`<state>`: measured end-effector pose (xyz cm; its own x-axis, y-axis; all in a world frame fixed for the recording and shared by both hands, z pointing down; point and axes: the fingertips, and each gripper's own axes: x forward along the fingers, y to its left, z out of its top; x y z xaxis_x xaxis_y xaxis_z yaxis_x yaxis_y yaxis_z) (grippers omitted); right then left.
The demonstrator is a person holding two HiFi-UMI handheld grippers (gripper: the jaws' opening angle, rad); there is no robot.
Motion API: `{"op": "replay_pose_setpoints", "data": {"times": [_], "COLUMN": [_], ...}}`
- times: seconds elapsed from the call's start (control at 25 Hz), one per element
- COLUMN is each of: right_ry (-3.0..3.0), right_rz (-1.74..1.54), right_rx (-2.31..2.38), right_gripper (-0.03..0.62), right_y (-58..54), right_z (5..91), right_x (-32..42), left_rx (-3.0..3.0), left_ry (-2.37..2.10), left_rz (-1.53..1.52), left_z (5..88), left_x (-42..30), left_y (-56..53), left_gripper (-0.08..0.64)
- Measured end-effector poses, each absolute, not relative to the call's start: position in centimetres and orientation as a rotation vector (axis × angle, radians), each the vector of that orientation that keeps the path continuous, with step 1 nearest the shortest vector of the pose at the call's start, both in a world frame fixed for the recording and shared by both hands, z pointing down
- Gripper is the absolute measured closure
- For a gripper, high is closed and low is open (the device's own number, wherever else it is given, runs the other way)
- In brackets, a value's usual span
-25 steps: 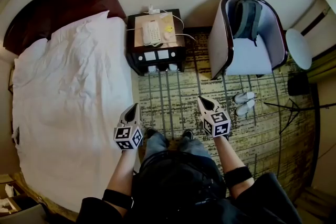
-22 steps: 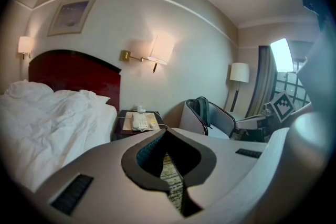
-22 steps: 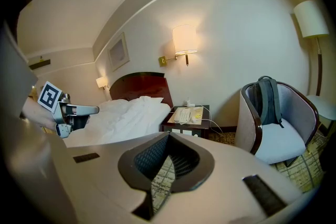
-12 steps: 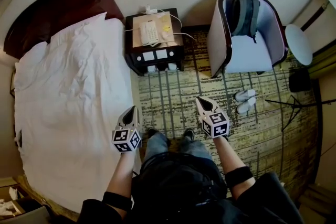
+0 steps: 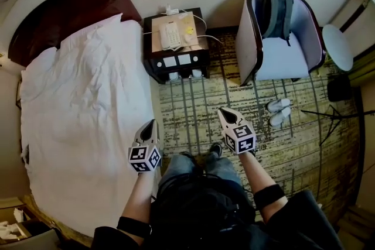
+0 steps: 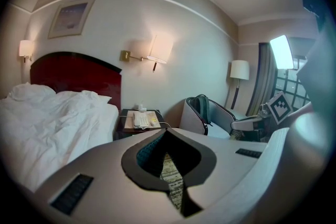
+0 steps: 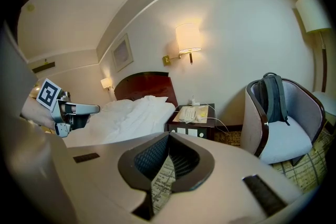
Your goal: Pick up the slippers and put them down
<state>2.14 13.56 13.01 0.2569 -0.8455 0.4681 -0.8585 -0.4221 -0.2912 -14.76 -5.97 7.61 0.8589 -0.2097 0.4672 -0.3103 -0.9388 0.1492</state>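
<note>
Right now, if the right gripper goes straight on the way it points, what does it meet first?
Probably the patterned carpet, since the right gripper tilts slightly down. Beyond that lies the nightstand, near its front right corner. Depth is unclear.

Bedding (image 5: 82,102) is white cloth, matt and all crumpled. Headboard (image 5: 64,9) looks like dark reddish wood with a polished sheen, and the nightstand (image 5: 150,61) is the same sort of dark wood. Phone (image 5: 170,36) is smooth pale plastic. Carpet (image 5: 193,111) is rough woven stuff. Armchair (image 5: 281,64) has matt pale upholstery, backpack (image 5: 276,14) is grey fabric, slippers (image 5: 279,112) are soft white cloth.
</note>
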Motion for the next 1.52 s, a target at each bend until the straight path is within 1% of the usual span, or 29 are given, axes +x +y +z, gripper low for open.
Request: {"op": "replay_pose_setpoints", "data": {"times": [0.48, 0.6, 1.0, 1.12, 1.24, 1.28, 1.36, 1.44, 1.52], "right_ry": [-1.624, -1.591, -1.476, -1.469, -1.484, -1.487, -1.489, -1.485, -1.473], "right_rz": [0.889, 0.911, 0.966, 0.989, 1.038, 1.059, 1.094, 1.114, 1.137], "right_rx": [2.481, 2.511, 2.577, 2.57, 2.583, 2.589, 2.598, 2.606, 2.618], "right_gripper": [0.589, 0.563, 0.551, 0.508, 0.43, 0.422, 0.37, 0.341, 0.334], "right_y": [8.0, 6.9, 3.5, 2.3, 0.8, 0.3, -0.6, -1.6, -2.5], "right_z": [13.3, 14.0, 19.4, 23.1, 27.8, 29.5, 33.1, 36.9, 40.9], "right_x": [-0.4, -1.0, 2.2, 4.1, 6.0, 6.6, 7.8, 9.0, 10.3], "left_rx": [2.806, 2.807, 2.802, 2.794, 2.795, 2.792, 2.782, 2.778, 2.782], "left_ry": [-0.299, -0.261, -0.219, -0.248, -0.269, -0.273, -0.281, -0.285, -0.283], "left_rz": [0.683, 0.68, 0.715, 0.693, 0.684, 0.681, 0.671, 0.663, 0.655], "left_z": [10.2, 11.3, 16.2, 18.9, 22.8, 24.3, 27.5, 31.0, 34.5], "left_x": [-15.2, -15.2, -12.8, -11.2, -9.2, -8.4, -6.9, -5.6, -4.2], "left_y": [-10.4, -10.9, -12.3, -13.1, -13.9, -14.1, -14.4, -14.7, -15.1], "left_gripper": [0.556, 0.556, 0.556, 0.556, 0.556, 0.556, 0.556, 0.556, 0.556]}}
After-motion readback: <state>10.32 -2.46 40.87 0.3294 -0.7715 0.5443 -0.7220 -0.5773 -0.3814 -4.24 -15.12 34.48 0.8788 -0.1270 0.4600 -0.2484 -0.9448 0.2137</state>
